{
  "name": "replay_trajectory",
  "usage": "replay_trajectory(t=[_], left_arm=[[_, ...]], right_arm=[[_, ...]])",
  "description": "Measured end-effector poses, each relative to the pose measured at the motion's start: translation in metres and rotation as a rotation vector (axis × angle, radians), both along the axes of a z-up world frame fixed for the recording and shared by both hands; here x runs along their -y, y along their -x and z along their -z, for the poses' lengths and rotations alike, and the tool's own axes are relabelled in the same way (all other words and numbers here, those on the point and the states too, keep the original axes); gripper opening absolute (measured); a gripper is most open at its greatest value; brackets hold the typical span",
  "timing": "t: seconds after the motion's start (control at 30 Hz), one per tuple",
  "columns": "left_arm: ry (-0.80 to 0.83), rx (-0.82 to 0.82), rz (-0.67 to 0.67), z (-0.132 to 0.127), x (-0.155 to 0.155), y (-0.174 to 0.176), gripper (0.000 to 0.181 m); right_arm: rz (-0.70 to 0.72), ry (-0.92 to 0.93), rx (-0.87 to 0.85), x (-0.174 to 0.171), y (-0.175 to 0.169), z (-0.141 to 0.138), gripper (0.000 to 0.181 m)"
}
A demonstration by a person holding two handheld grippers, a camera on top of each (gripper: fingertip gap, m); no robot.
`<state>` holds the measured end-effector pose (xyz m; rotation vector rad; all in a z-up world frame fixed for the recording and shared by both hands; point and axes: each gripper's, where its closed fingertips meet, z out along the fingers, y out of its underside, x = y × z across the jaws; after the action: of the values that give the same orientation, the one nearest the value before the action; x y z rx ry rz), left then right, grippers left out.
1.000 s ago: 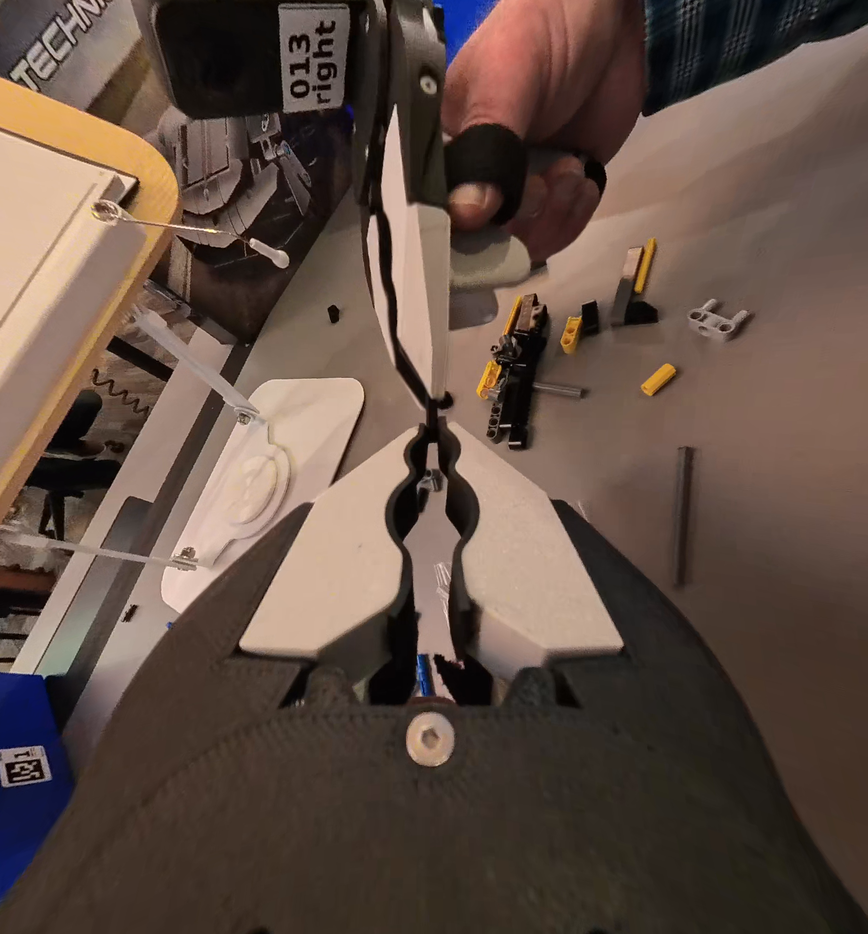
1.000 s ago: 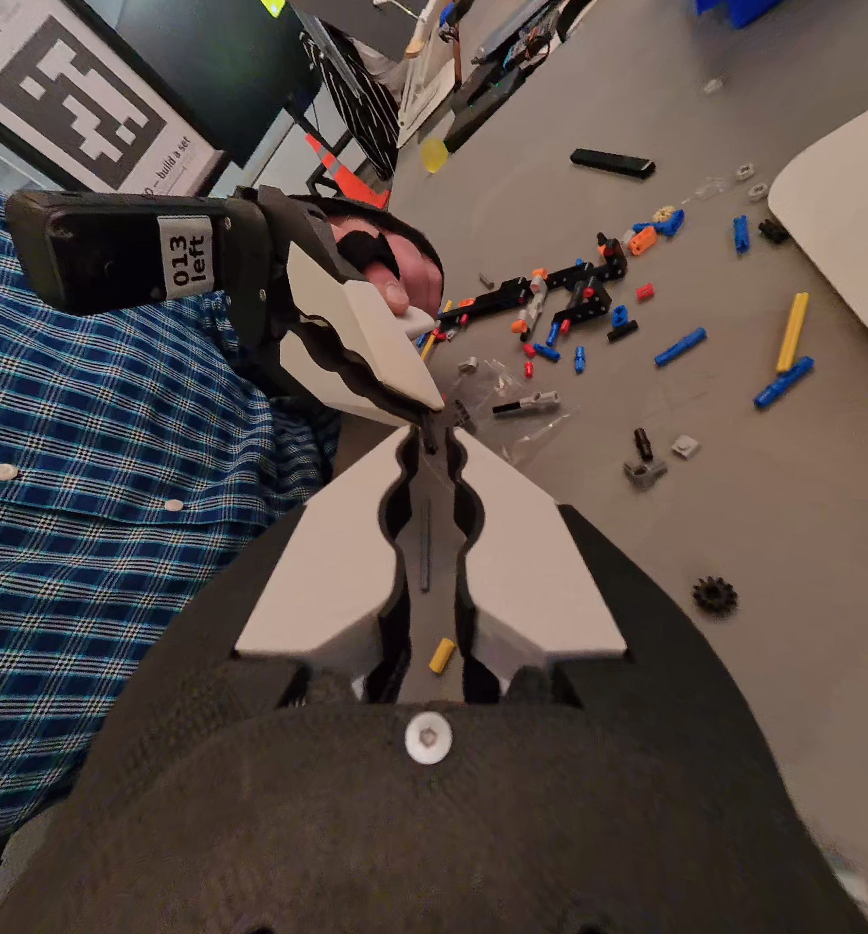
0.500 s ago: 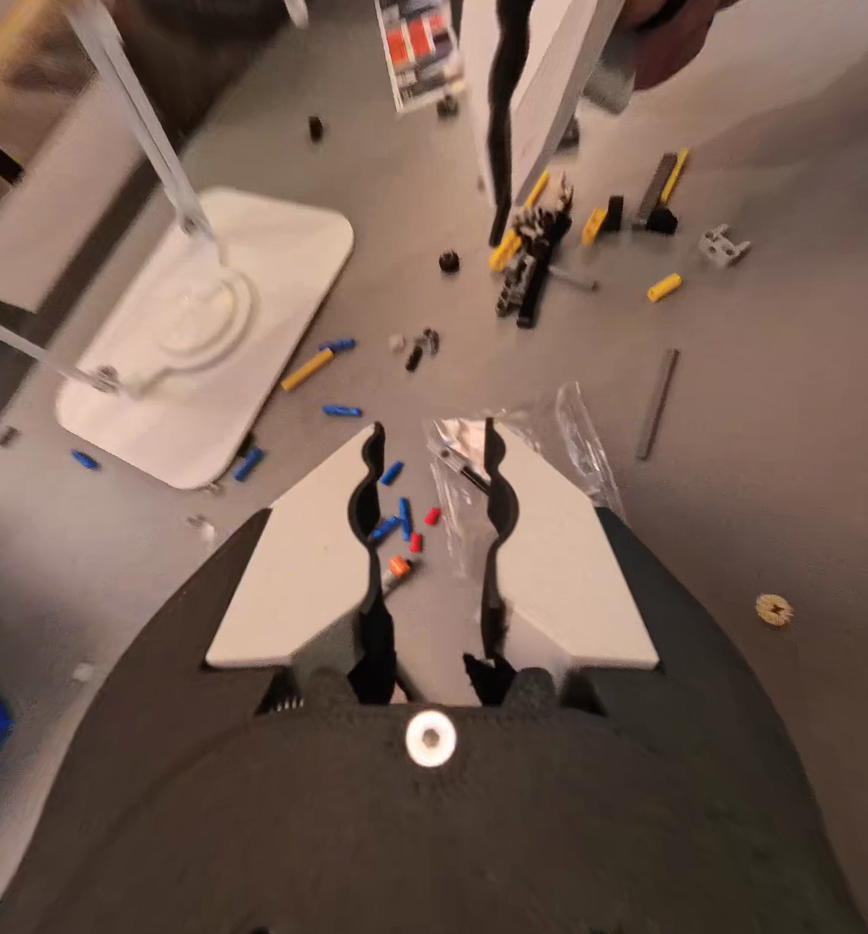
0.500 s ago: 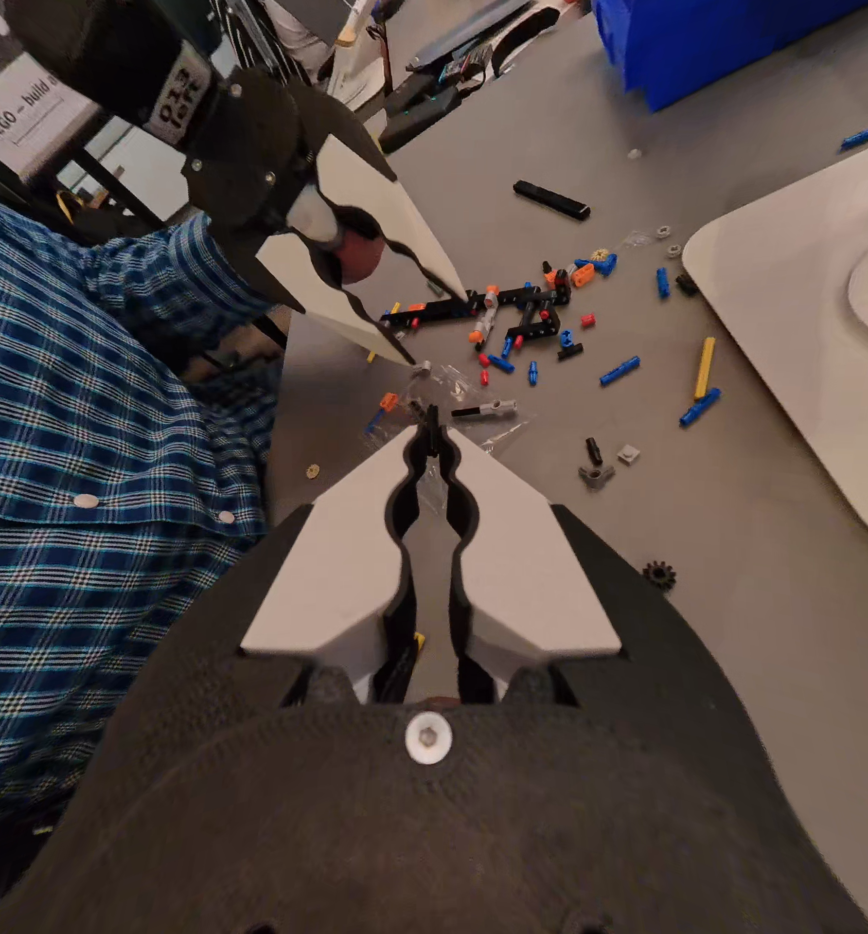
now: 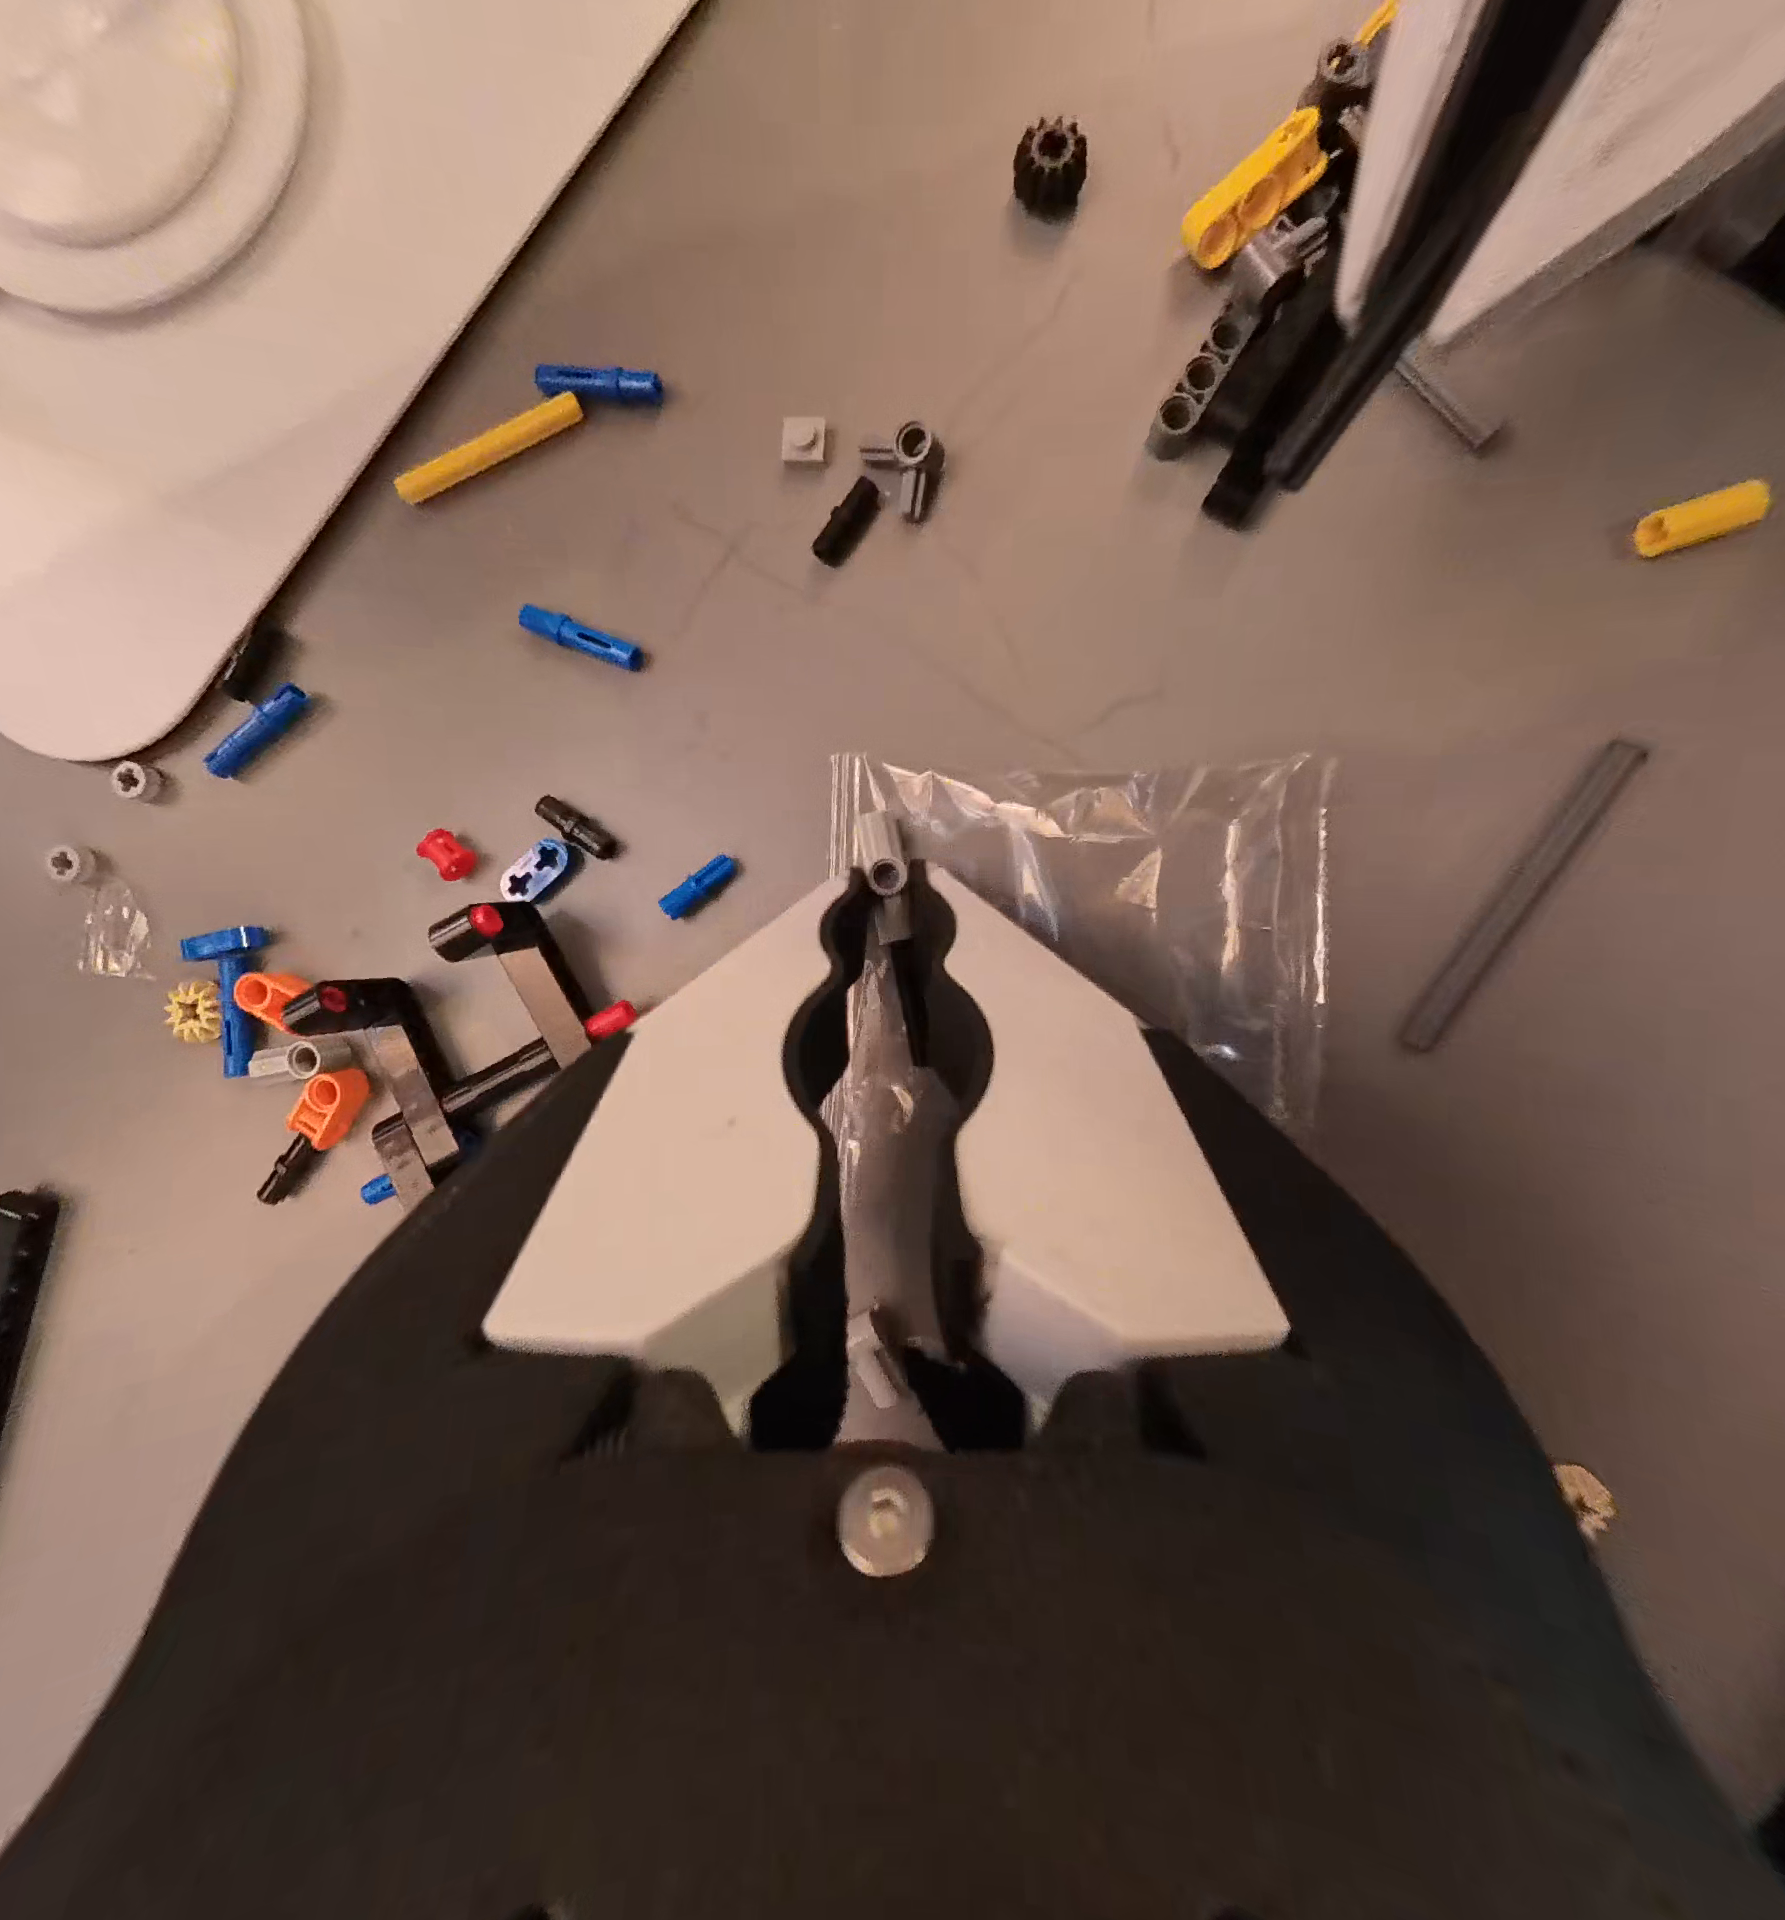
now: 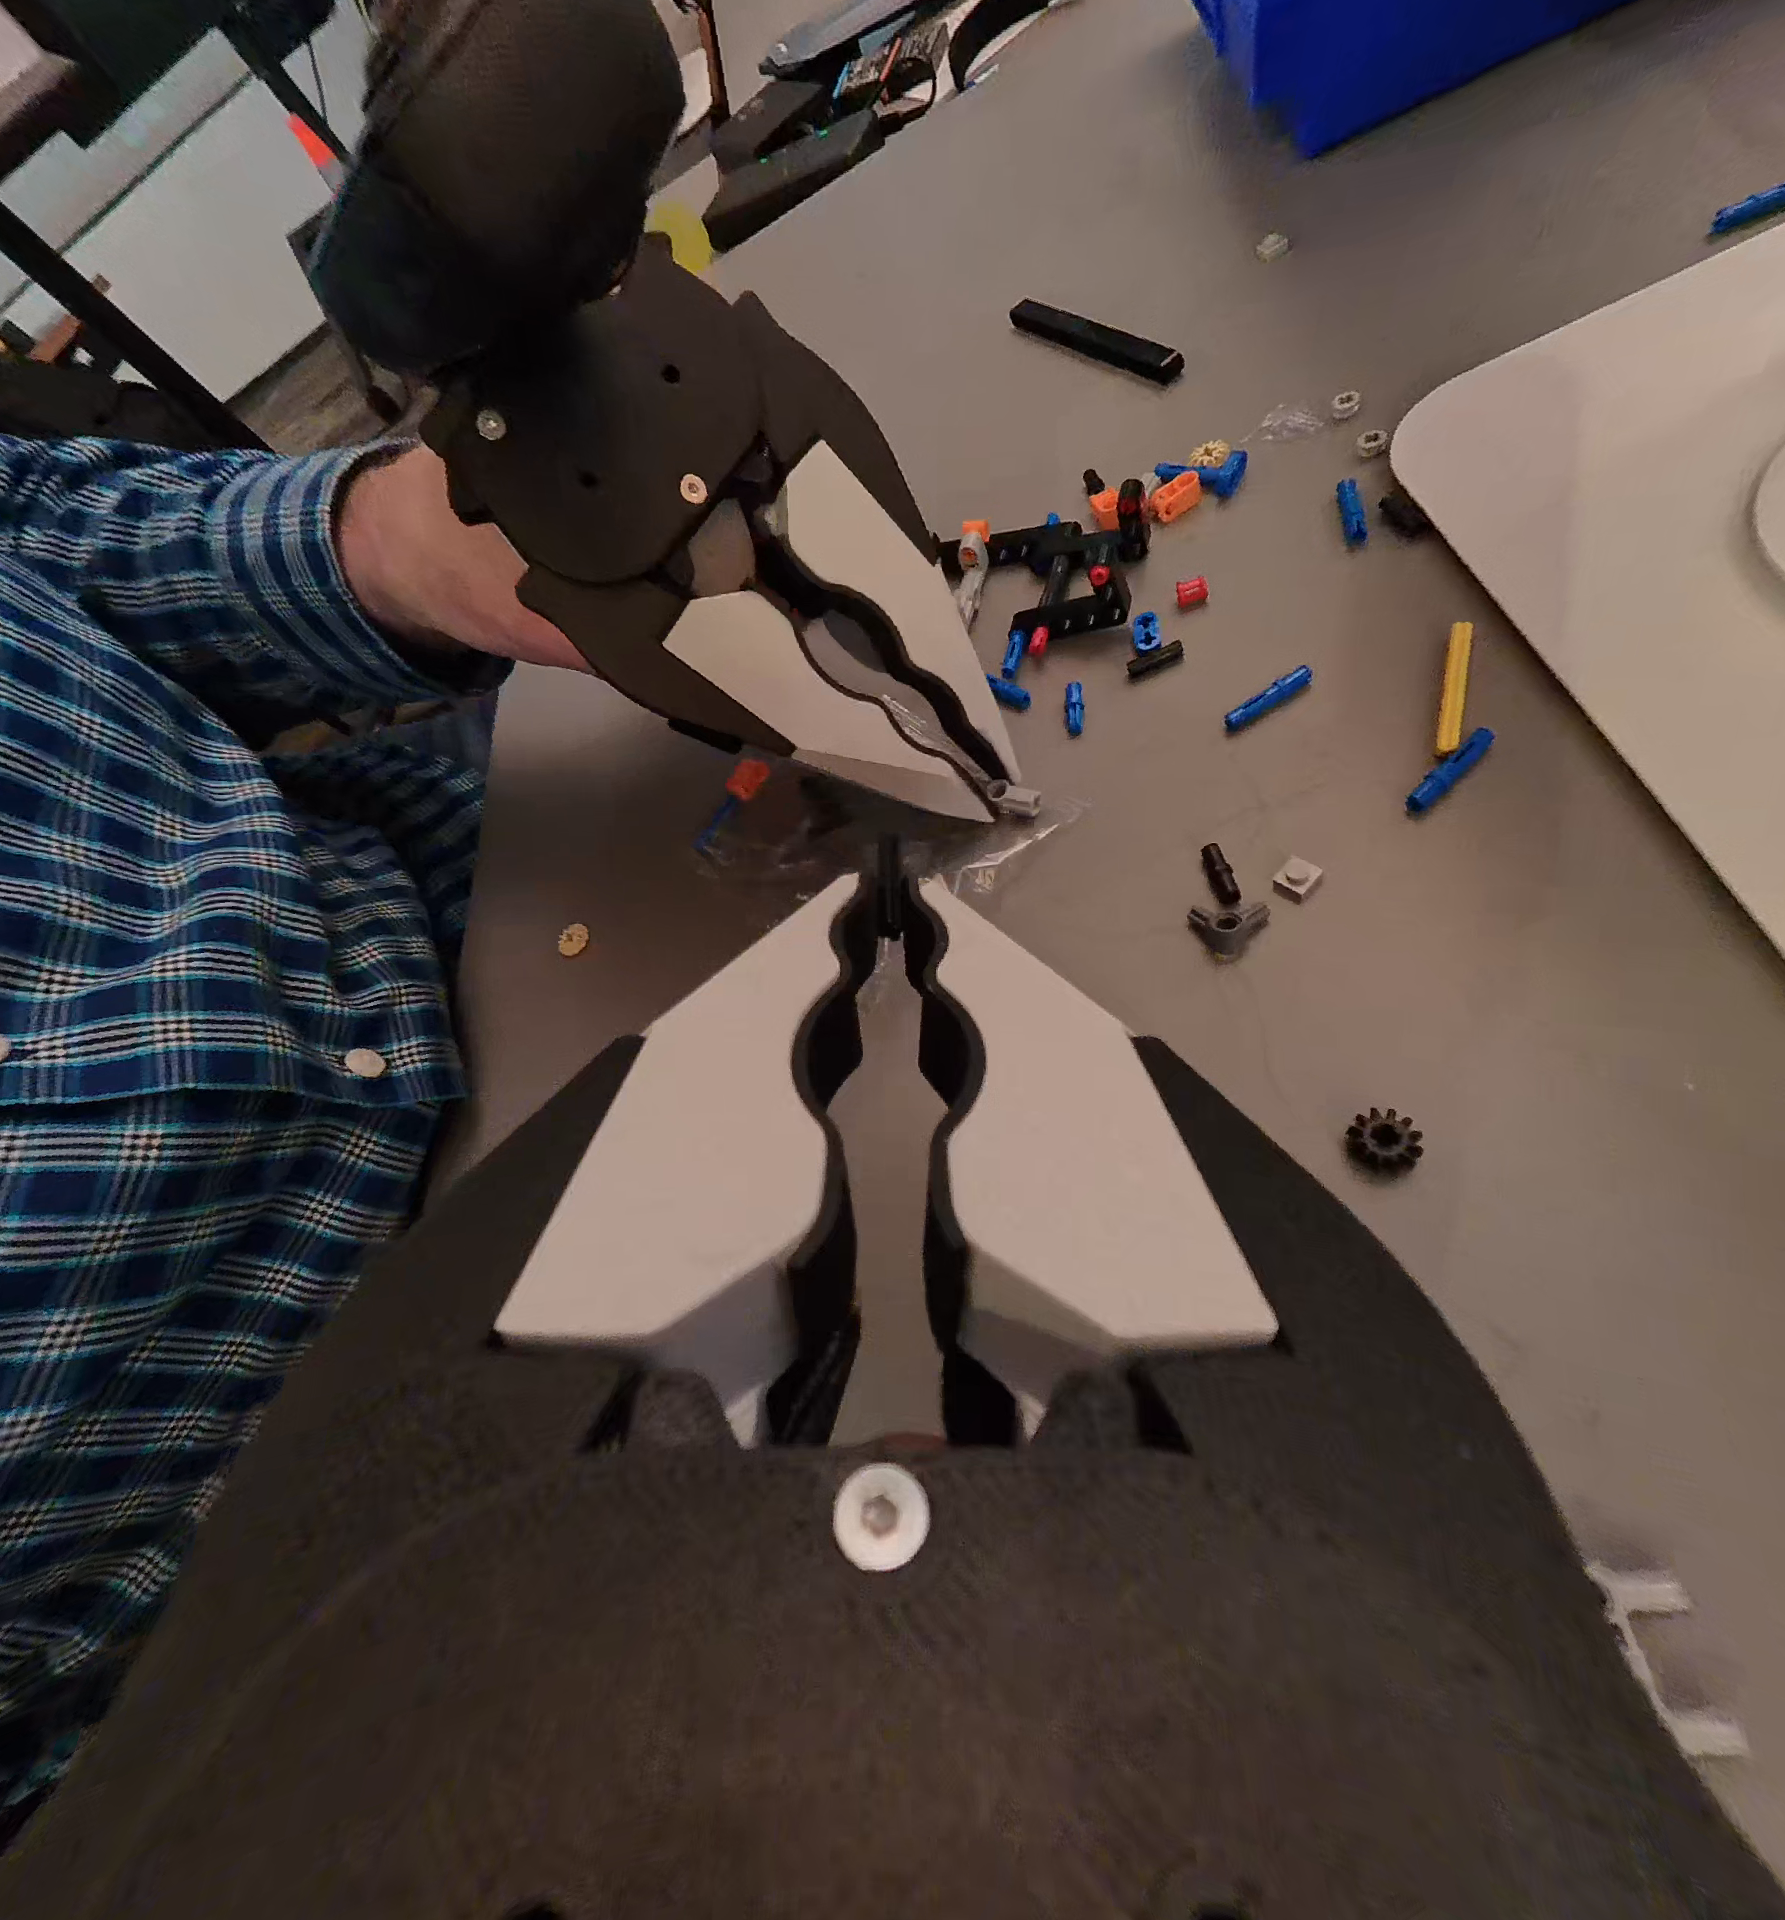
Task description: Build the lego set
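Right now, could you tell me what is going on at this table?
A person in a blue plaid shirt is building a Lego set with a claw in each hand. The left claw is shut on a small grey connector with a black pin, down at the clear plastic bag. The right claw is shut on a small black piece close by. Loose blue, yellow, red and orange parts and a half-built black frame lie on the grey table.

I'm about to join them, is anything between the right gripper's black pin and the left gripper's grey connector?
Nothing visible. Open air separates black pin and grey connector; the clear bag lies beneath them.
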<state>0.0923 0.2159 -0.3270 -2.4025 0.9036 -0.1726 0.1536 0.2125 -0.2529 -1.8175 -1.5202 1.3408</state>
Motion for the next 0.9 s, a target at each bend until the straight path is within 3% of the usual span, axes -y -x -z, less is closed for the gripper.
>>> replay_trajectory(t=[0.13,0.3,0.43,0.9], left_arm=[[-0.068,-0.044,0.073,-0.003,0.000,-0.002,0.004],[-0.344,-0.008,0.229,-0.040,-0.004,-0.020,0.004],[-0.450,-0.023,0.327,-0.054,0.001,-0.026,0.005],[-0.504,-0.005,0.401,-0.071,0.007,-0.028,0.005]], right_arm=[[0.000,-0.066,0.041,-0.002,0.004,0.011,0.001],[-0.017,-0.163,0.058,-0.004,0.011,0.012,0.001],[-0.022,-0.195,0.027,-0.006,0.014,0.001,0.001],[-0.065,-0.204,-0.007,0.000,0.019,-0.007,0.001]])
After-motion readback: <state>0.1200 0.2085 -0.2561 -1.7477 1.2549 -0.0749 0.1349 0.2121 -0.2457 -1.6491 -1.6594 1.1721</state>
